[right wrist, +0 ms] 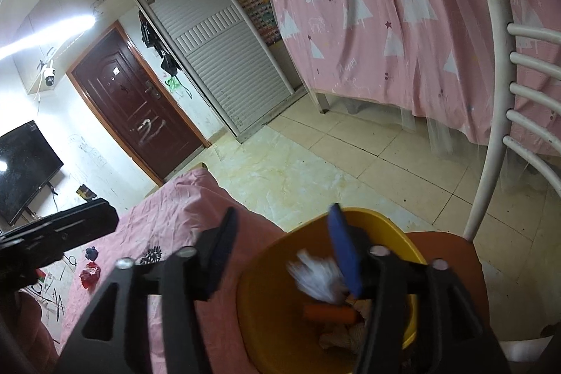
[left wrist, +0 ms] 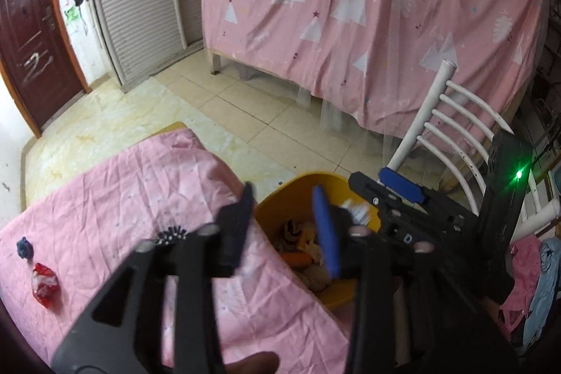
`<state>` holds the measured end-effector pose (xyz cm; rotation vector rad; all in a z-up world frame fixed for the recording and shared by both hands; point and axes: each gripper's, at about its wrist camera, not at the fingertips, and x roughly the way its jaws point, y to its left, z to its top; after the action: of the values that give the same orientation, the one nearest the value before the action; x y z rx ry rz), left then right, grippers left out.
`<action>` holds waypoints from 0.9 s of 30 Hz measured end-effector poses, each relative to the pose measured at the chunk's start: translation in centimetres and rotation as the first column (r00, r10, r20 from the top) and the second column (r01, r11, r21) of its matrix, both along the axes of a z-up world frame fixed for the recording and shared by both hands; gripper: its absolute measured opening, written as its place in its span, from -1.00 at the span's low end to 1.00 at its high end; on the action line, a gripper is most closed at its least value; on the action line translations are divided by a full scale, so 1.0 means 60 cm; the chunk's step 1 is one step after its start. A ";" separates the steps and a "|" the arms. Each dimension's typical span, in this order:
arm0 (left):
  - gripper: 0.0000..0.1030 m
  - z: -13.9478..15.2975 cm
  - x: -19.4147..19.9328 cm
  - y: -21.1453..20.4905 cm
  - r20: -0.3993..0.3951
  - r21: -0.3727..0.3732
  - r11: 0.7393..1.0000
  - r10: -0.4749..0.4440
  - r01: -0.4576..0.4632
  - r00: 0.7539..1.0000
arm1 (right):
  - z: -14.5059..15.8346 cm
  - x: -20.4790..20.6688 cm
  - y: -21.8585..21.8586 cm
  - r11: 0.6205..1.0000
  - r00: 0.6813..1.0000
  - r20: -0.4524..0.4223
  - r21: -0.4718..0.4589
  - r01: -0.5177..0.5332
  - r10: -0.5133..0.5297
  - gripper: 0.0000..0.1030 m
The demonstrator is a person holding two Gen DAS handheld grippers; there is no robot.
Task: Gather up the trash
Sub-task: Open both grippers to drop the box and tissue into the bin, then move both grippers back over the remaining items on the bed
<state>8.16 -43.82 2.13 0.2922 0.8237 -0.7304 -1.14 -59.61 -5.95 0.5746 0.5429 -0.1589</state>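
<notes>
A yellow bin (left wrist: pixel 298 198) is seen just past the edge of a surface (left wrist: pixel 140 184) that is covered with a pink cloth. The bin is set on an orange chair seat (right wrist: pixel 445 255), and the chair's white back (right wrist: pixel 498 114) is seen behind it. Inside the bin, an orange stick (right wrist: pixel 329 313) and some brown and striped scraps are seen. The left gripper (left wrist: pixel 284 226) is held over the bin's near edge, and its fingers (left wrist: pixel 326 230) are partly open with nothing gripped between them. The right gripper (right wrist: pixel 284 255) is held right above the bin, and its fingers (right wrist: pixel 345 251) are open too. A white crumpled paper (right wrist: pixel 317 279) is seen blurred between the right fingers, above the mouth of the bin; no finger is pressed on it. More trash is left on the surface, near its far left edge: a red shiny wrapper (left wrist: pixel 45 283) and a small dark blue ball of paper (left wrist: pixel 24 247) just beside it. A black and white spiky scrap (left wrist: pixel 171 235) is seen on the cloth closer to the left gripper. A pink sheet with white trees (left wrist: pixel 350 6) is hung across the room behind, and a dark red door (left wrist: pixel 31 34) is seen at the back.
</notes>
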 end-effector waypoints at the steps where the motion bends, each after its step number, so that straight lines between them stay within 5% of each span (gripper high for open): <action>1: -0.07 0.000 0.003 0.004 -0.001 -0.003 1.000 0.006 -0.006 1.000 | 0.000 0.001 0.003 1.000 1.000 0.000 -0.001 -0.002 0.002 0.17; 12: 0.15 0.014 0.034 0.083 -0.002 -0.038 0.995 0.088 -0.088 0.996 | 0.009 0.013 0.042 0.998 0.999 -0.003 -0.040 -0.040 0.040 0.32; 27: 0.39 0.026 0.089 0.244 0.033 -0.038 0.970 0.241 -0.240 0.970 | 0.059 0.064 0.190 0.974 0.981 -0.008 -0.123 -0.193 0.193 0.45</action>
<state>13.49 -29.20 3.69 0.1713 0.7943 -0.5094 2.68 -48.20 -2.43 0.3994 0.5776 -0.0063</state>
